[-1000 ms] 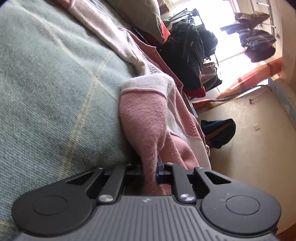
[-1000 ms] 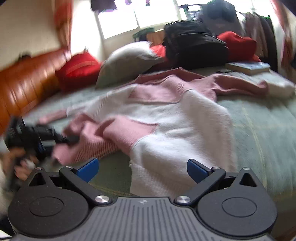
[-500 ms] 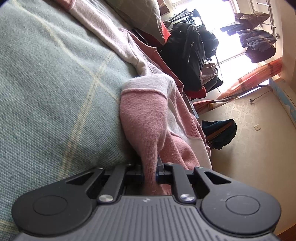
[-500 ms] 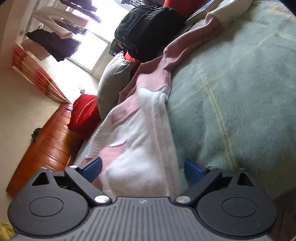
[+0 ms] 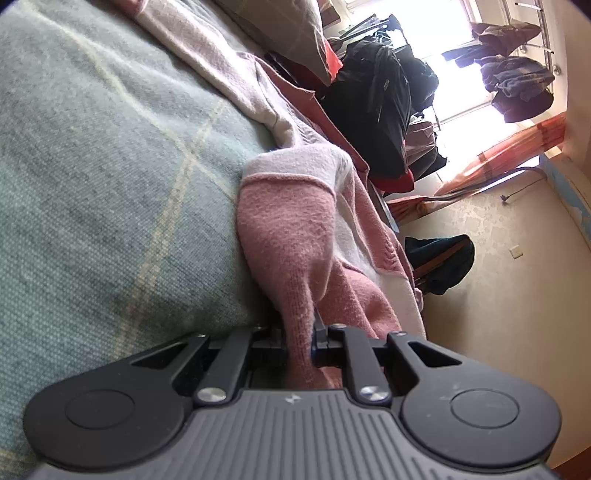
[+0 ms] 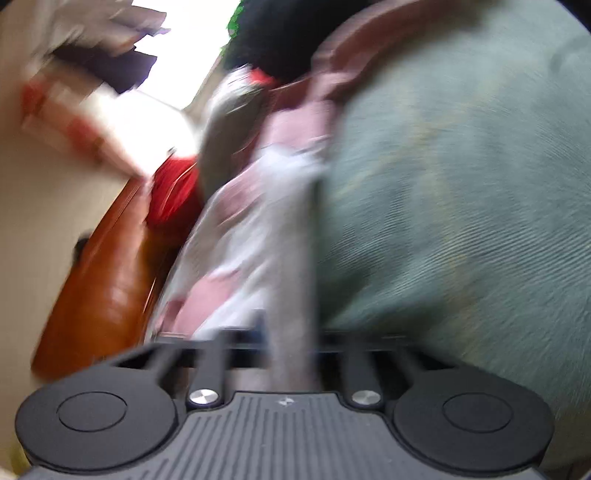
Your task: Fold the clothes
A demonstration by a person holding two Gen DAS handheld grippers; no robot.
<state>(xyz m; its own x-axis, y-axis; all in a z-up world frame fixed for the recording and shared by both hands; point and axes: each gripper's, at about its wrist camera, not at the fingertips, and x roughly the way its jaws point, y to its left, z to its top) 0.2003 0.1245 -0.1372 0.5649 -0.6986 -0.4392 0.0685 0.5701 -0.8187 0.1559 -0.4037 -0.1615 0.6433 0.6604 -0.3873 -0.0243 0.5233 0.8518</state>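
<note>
A pink and white knitted sweater [image 5: 291, 236] lies spread on a grey-green bed cover [image 5: 92, 166]. My left gripper [image 5: 299, 339] is shut on a pink part of it, and the cloth runs up from between the fingers. In the blurred right wrist view, my right gripper [image 6: 291, 343] is shut on the white edge of the same sweater [image 6: 266, 236], a strip of cloth standing between the closed fingers. The bed cover [image 6: 461, 206] fills the right side of that view.
A black backpack [image 5: 373, 107] and a grey pillow [image 5: 280, 33] sit at the far end of the bed. Clothes hang by the bright window [image 5: 513, 85]. A red cushion [image 6: 173, 192] and a brown wooden bed frame [image 6: 99, 288] lie left of the sweater.
My right gripper rolled, dropped to the sweater's white edge and went from wide open to shut on it. The left gripper kept still, shut on the pink cloth.
</note>
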